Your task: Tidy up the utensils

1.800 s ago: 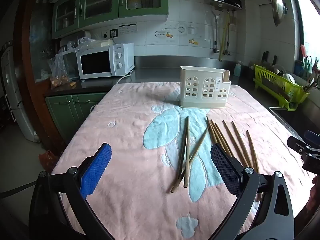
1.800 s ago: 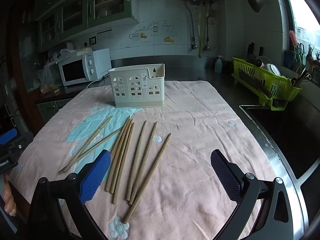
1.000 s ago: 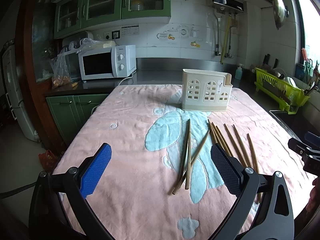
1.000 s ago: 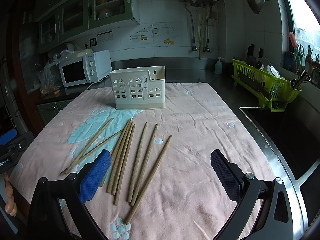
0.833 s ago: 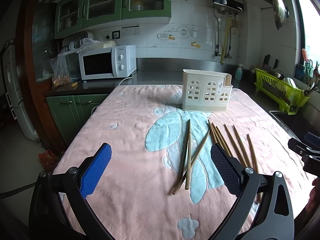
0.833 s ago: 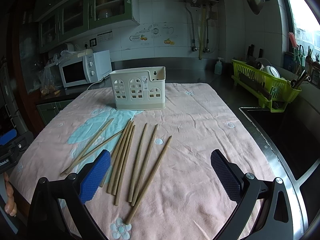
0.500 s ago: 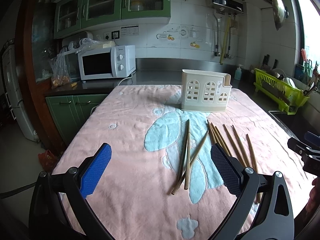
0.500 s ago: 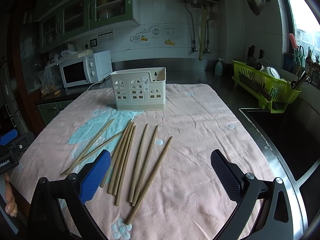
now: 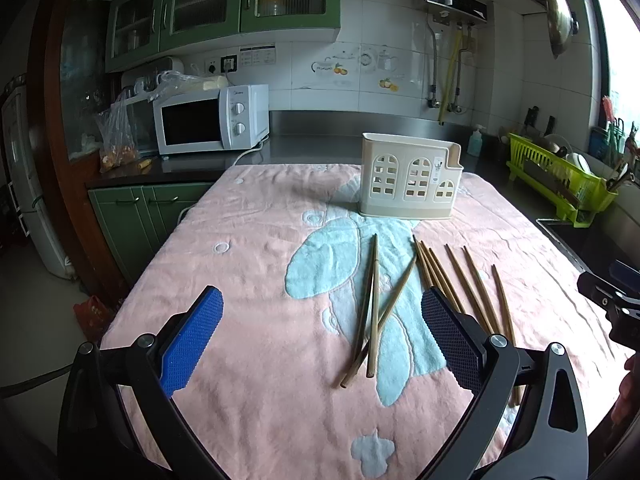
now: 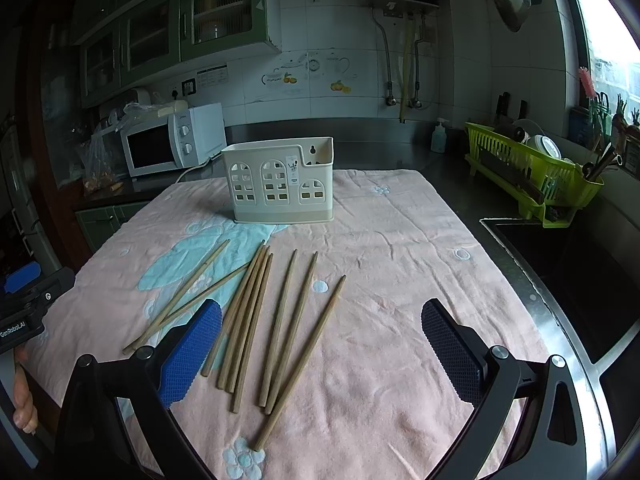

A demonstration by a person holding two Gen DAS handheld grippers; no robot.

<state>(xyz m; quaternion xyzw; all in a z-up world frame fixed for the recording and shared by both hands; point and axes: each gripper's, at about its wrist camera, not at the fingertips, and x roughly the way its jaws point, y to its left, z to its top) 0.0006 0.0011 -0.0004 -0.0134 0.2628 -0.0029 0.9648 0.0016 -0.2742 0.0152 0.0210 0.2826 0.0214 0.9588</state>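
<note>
The holder (image 10: 280, 182) is the only upright thing on the towel (image 10: 400, 272), at its far middle. Nearer than the holder, chopsticks (image 10: 276, 320) lie flat, fanned across the middle; a crossed group (image 9: 374, 308) lies left of them. Right of the holder the towel is bare out to the sink (image 10: 560, 264); left of it, bare to the surface edge. Both claws, left (image 9: 320, 344) and right (image 10: 320, 348), hang spread wide above the near towel.

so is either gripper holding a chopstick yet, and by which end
Nothing is held. The left gripper and right gripper are both open and empty, and the chopsticks all lie on the pink towel.
</note>
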